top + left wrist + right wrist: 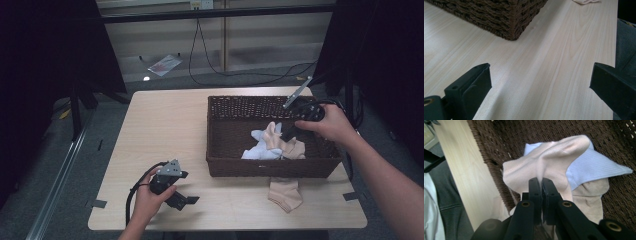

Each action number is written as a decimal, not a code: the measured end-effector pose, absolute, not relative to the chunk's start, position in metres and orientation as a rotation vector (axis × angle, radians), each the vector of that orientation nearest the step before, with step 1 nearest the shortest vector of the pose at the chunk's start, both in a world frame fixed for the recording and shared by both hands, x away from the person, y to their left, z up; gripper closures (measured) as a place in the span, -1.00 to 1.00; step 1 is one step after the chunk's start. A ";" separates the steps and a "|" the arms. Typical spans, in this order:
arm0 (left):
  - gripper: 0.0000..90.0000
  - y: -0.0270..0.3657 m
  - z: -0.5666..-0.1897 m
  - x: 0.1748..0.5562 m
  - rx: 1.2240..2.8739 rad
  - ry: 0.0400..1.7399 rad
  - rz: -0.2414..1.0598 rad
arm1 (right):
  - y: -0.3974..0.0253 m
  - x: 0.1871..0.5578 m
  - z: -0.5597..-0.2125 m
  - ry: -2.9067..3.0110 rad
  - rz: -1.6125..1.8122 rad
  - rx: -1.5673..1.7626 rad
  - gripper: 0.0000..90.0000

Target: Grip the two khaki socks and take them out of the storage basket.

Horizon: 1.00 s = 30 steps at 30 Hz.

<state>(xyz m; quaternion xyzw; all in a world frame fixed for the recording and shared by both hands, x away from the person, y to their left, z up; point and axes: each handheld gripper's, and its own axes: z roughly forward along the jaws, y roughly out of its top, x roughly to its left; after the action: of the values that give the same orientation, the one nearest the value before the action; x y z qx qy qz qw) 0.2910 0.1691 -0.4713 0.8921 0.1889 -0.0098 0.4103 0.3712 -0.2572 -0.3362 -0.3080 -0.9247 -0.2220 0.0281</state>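
A dark brown wicker basket (pixel 220 131) stands on the right half of the wooden table. Inside it lie a pale blue cloth (pixel 257 150) and peach-coloured socks. My right gripper (pixel 286 131) reaches into the basket and is shut on one peach sock (pixel 549 157), pinching a fold of it above the blue cloth (pixel 596 165). Another peach sock (pixel 285 192) lies on the table in front of the basket. My left gripper (pixel 187 200) rests low near the table's front left, open, with nothing between its fingers (pixel 474 85). The basket's corner (pixel 509 22) is ahead of it.
The light wooden table (pixel 160 125) has bare room on its left half. Black cables lie on the floor behind the table. A dark stand leg (pixel 75 110) is at the left. The person's lap shows beside the table edge in the right gripper view.
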 end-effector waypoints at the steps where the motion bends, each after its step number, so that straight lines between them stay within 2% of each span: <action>1: -0.93 0.169 -0.471 0.291 2.251 0.470 -0.023 | -0.258 0.370 -0.334 -2.851 -0.687 -0.951 0.95; 30: -0.93 0.170 -0.471 0.291 2.246 0.474 -0.020 | -0.267 0.335 -0.288 -2.847 -0.783 -0.789 0.95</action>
<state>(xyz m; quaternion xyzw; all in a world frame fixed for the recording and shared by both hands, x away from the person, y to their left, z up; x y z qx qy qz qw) 0.2906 0.1699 -0.4706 0.8921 0.1884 -0.0080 0.4106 0.3355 -0.2667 -0.2876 -0.2579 -0.9307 -0.2561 0.0425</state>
